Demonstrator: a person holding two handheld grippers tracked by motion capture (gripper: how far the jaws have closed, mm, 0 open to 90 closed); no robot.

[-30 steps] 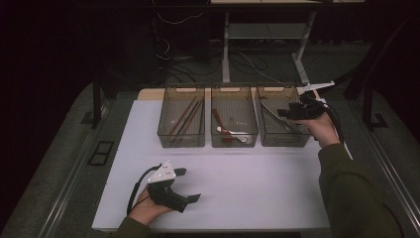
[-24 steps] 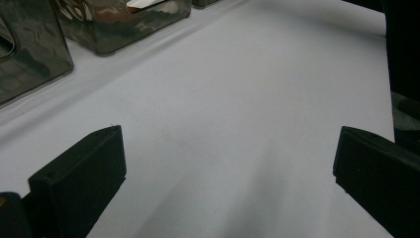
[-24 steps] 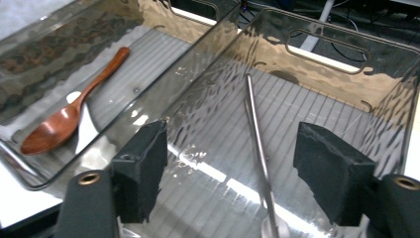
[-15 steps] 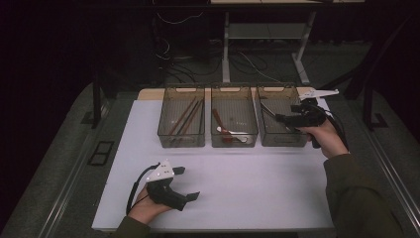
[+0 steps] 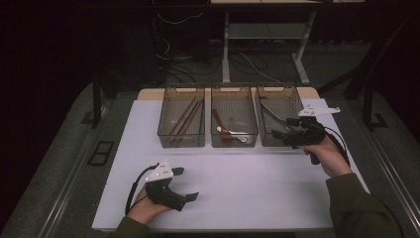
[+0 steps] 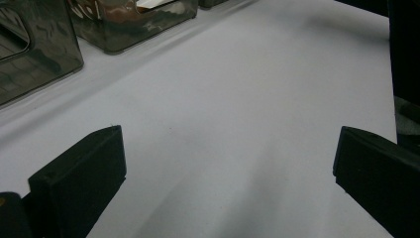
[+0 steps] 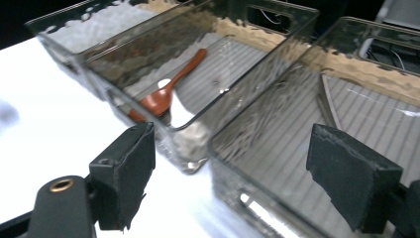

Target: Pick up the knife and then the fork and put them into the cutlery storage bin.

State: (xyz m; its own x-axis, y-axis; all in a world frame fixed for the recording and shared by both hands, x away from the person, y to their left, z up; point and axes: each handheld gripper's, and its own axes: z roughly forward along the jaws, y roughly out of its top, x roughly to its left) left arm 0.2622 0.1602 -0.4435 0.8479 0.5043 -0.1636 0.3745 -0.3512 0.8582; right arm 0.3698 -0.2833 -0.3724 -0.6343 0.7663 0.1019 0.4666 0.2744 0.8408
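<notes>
Right claw wide apart, holding nothing, at near corner of right bin, left claw spread empty over table

High view overhead facing forward, tool views close, sharing middle bin

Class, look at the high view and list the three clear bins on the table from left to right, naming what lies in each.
Left bin with chopsticks → middle bin with a red spoon and a white spoon → right bin with a thin dark utensil, the right gripper at its near end.
</notes>
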